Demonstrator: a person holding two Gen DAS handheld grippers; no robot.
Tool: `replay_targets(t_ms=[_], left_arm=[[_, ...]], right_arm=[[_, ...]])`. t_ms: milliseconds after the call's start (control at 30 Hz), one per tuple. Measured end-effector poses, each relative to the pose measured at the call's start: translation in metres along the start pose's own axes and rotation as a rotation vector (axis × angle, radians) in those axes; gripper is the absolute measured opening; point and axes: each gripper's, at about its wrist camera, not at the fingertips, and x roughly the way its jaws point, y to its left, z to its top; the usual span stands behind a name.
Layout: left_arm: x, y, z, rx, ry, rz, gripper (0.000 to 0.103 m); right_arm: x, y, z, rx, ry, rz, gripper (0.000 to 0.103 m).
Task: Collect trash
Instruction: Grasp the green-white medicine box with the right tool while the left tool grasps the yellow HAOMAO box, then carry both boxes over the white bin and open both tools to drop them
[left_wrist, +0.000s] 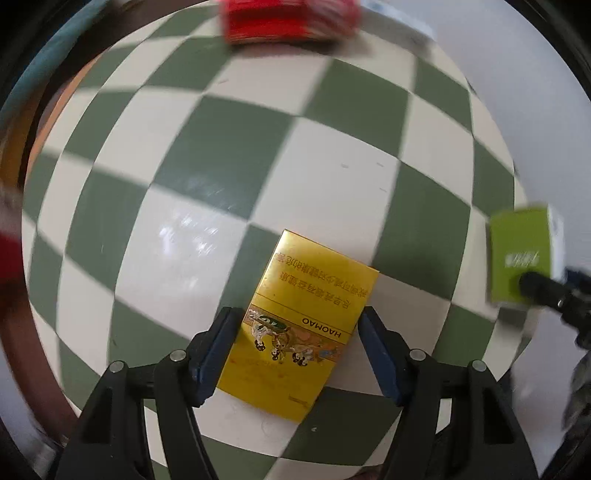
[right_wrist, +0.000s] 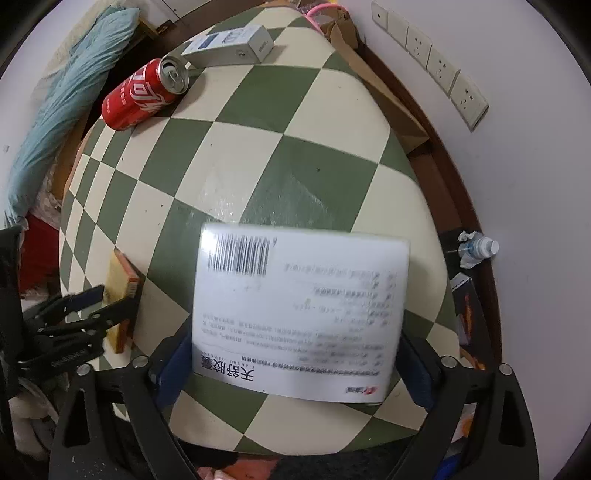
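Two small cartons between our two grippers on the checkered table

Our left gripper (left_wrist: 295, 354) stands open astride the yellow cigarette pack (left_wrist: 299, 325), pads beside its long sides, near the table's (right_wrist: 280, 155) front edge. Our right gripper (right_wrist: 291, 365) clamps the white-and-green medicine box (right_wrist: 299, 314) by its side walls, lifted or resting we cannot tell. Both look light, thin cardboard, so we judge a gentle squeeze across the narrow faces best.

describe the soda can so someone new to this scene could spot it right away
Start at the green and cream checkered table and look to its far left corner in the right wrist view. The soda can lies on its side there, just in front of a white carton. It is the only red, round thing among flat boxes, and its silver top is already opened.
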Motion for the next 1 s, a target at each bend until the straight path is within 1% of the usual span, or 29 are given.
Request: replay_targets(t_ms=[67, 167, 200, 233, 300, 433, 500, 533, 600, 633, 733, 767, 833, 900, 933, 1000], left_arm=[[0.002, 0.003, -0.005, 0.001, -0.018, 0.004, 0.065], [0.004, -0.007, -0.012, 0.077, -0.041, 0.062, 0.067], [0.007, -0.013, -0.013, 0.104, -0.046, 0.089, 0.068], [0.007, -0.023, -0.018, 0.125, -0.068, 0.11, 0.068], [0.01, -0.03, -0.022, 0.148, -0.092, 0.129, 0.07], [0.011, -0.025, -0.034, 0.105, -0.106, 0.087, 0.059], [0.012, -0.025, -0.038, 0.096, -0.123, 0.123, 0.058], [0.011, -0.024, -0.041, 0.089, -0.132, 0.137, 0.058], [0.004, -0.02, -0.047, 0.069, -0.165, 0.168, 0.058], [0.002, -0.025, -0.05, 0.061, -0.181, 0.175, 0.058], [-0.018, -0.02, -0.068, 0.014, -0.244, 0.189, 0.058], [-0.027, -0.019, -0.068, -0.003, -0.265, 0.187, 0.058], [-0.057, -0.003, -0.077, -0.037, -0.311, 0.192, 0.058], [-0.081, 0.01, -0.077, -0.074, -0.359, 0.187, 0.058], [-0.096, 0.017, -0.072, -0.09, -0.381, 0.183, 0.057], [-0.127, 0.038, -0.081, -0.128, -0.434, 0.185, 0.057]], right_arm=[[-0.005, 0.002, 0.001, 0.001, -0.028, -0.011, 0.101], [-0.004, 0.005, 0.004, 0.011, -0.039, -0.022, 0.101], [-0.003, 0.006, 0.006, 0.014, -0.038, -0.024, 0.101], [0.0, 0.008, 0.007, 0.018, -0.036, -0.021, 0.102], [0.003, 0.011, 0.008, 0.025, -0.04, -0.029, 0.102], [0.014, 0.012, 0.013, 0.057, -0.045, -0.056, 0.101], [0.018, 0.012, 0.014, 0.061, -0.05, -0.064, 0.099], [0.02, 0.013, 0.014, 0.062, -0.056, -0.075, 0.094], [0.019, 0.015, 0.014, 0.054, -0.072, -0.081, 0.093], [0.017, 0.016, 0.013, 0.05, -0.081, -0.077, 0.093], [0.01, 0.024, 0.006, 0.032, -0.106, -0.074, 0.093], [0.005, 0.029, 0.003, 0.024, -0.117, -0.065, 0.093], [-0.003, 0.039, -0.001, 0.008, -0.14, -0.047, 0.093], [-0.016, 0.057, -0.007, -0.012, -0.166, -0.006, 0.093], [-0.02, 0.061, -0.008, -0.02, -0.173, 0.009, 0.093], [-0.034, 0.081, -0.013, -0.05, -0.194, 0.051, 0.093]])
